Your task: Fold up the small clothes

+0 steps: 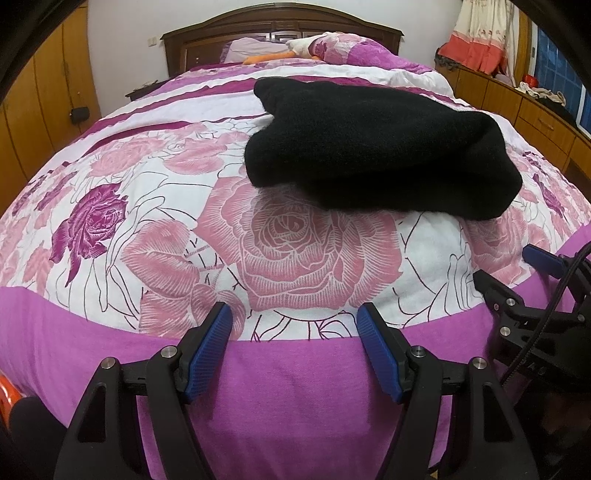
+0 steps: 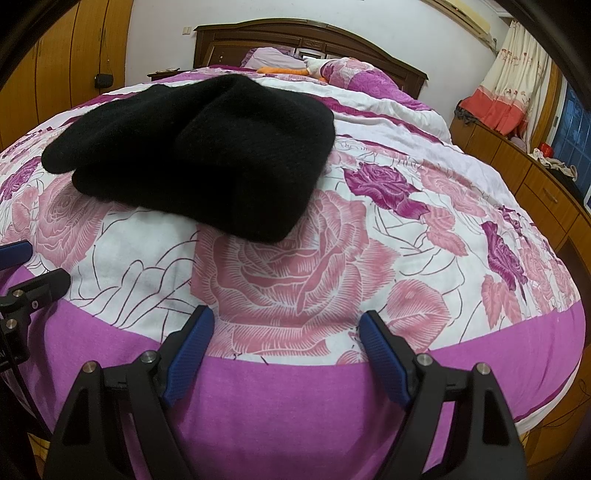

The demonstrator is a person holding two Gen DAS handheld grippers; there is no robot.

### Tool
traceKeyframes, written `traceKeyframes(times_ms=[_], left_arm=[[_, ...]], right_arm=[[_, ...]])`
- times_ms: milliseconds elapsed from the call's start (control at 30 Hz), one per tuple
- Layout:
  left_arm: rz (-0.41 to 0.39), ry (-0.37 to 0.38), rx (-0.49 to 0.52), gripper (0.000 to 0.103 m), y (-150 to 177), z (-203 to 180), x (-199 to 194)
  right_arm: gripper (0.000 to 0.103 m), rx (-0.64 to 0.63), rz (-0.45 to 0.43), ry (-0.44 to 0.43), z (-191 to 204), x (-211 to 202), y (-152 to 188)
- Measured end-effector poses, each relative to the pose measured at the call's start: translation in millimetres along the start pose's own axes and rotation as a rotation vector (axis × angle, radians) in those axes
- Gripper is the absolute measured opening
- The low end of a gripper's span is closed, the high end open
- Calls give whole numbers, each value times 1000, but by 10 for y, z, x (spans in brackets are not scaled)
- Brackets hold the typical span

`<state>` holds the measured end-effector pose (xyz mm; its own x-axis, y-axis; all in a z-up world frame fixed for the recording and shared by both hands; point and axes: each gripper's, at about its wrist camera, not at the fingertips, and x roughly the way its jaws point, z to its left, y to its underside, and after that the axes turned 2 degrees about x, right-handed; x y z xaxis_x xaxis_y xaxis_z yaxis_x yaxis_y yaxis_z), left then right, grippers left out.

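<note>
The garment is plain black; the bed cover is white, printed with pink and dark purple roses, edged by a solid violet band; each claw's fingers are black with blue ribbed pads

Both fisheye cameras sit just behind their own fingers at the foot of the bed, looking forward and downward over the floral cover towards the headboard. The left view stands further left, so the black garment lies right of centre; the right hand-held gripper enters its right edge. In the right view the garment lies left of centre, near. Both share the garment, cover and headboard.
</note>
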<state>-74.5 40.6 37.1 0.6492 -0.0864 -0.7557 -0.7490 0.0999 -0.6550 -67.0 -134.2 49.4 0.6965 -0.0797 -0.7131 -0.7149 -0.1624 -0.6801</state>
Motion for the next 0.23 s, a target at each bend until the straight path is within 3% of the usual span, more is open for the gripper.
traceKeyframes(times_ms=[233], left_arm=[[-6,-8,10,66,7,-2,-12]], right_arm=[[84,0,0,0,2,-2,1]])
